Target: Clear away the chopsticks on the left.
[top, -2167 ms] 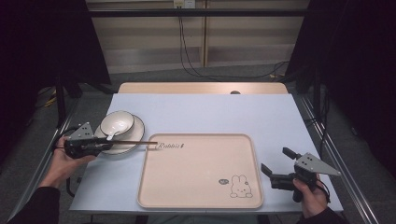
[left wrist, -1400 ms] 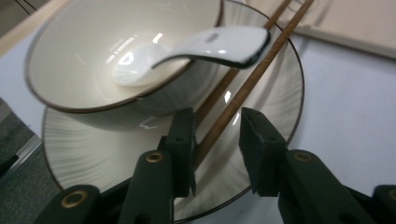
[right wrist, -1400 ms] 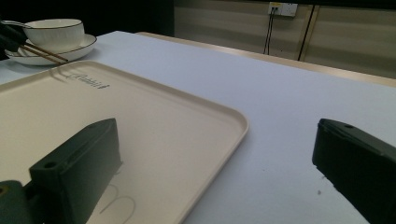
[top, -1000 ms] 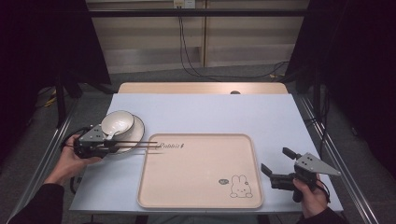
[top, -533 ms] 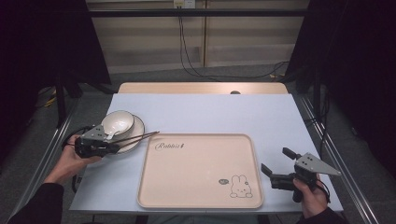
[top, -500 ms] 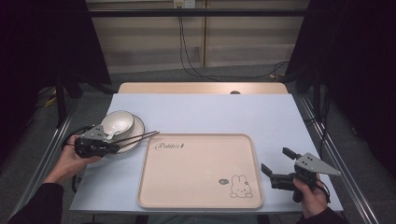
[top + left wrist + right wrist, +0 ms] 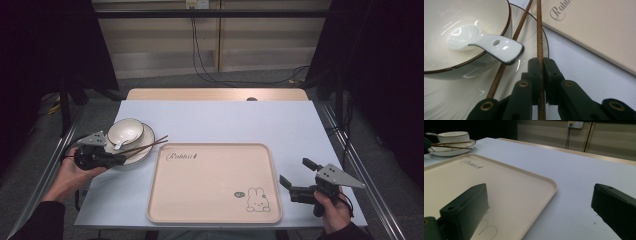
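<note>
Left hand-held gripper (image 7: 540, 65) pinching a chopstick, right one just sitting wide open.

So what we've got: in the left gripper view the jaws are clamped nearly together on one wooden chopstick (image 7: 539, 32), which runs straight up between them and out over the plate's (image 7: 534, 35) rim. The second chopstick (image 7: 510, 50) lies loose just beside it, slanting across the plate and touching the bowl's (image 7: 486, 15) side. A white spoon (image 7: 486, 45) rests in the bowl with its handle hanging over the edge. From the high view we see the plate and bowl at the tabletop's (image 7: 250, 120) left, next to the beige tray (image 7: 215, 185). The right hand-held gripper (image 7: 296, 175) is near the tray's right edge, jaws spread far apart, holding nothing.
</note>
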Demonstrator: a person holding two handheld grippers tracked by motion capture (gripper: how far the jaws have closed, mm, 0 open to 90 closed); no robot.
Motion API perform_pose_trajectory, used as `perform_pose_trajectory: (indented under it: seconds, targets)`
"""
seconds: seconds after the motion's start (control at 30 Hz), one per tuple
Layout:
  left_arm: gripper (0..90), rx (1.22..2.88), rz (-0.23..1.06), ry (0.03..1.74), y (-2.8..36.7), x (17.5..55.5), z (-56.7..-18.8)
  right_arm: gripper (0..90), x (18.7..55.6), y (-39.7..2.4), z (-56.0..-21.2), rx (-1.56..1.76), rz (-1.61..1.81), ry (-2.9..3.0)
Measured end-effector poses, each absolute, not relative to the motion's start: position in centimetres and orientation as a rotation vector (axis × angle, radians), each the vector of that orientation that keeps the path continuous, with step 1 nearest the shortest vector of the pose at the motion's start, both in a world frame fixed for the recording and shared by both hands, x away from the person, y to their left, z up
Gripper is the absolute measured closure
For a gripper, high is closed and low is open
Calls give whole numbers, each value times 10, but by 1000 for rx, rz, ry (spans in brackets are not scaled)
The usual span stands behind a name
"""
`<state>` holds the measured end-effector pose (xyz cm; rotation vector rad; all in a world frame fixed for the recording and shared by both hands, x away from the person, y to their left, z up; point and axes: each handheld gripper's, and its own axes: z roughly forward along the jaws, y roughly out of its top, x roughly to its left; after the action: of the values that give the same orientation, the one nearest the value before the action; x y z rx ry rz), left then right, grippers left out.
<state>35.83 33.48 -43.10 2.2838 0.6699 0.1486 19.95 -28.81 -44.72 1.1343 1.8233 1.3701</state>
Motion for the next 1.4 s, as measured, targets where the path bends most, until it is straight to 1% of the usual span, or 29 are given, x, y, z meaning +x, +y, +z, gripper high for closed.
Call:
perform_pose_trajectory:
  seconds: [0.17,0.43,0.53,0.93,1.07,1.23,1.33,1.4]
  targets:
    - [848,2252,128,716,332,349,-427,8,199,-288,-447,1132,1371,1823]
    - [849,2204,49,773,321,329,-421,8,199,-288,-447,1128,1373,1821]
    - [848,2164,45,810,317,322,-420,8,199,-288,-447,1127,1374,1825]
    - [849,2091,1,953,290,292,-422,8,199,-288,-447,1124,1373,1823]
    - [849,2055,21,1030,279,286,-420,8,199,-288,-447,1124,1374,1823]
    - [848,2017,96,1113,262,279,-420,8,199,-287,-447,1128,1375,1821]
    - [849,1984,86,1147,249,276,-427,8,199,-287,-446,1129,1377,1819]
    - [849,1996,67,1173,241,274,-430,8,199,-287,-446,1127,1379,1826]
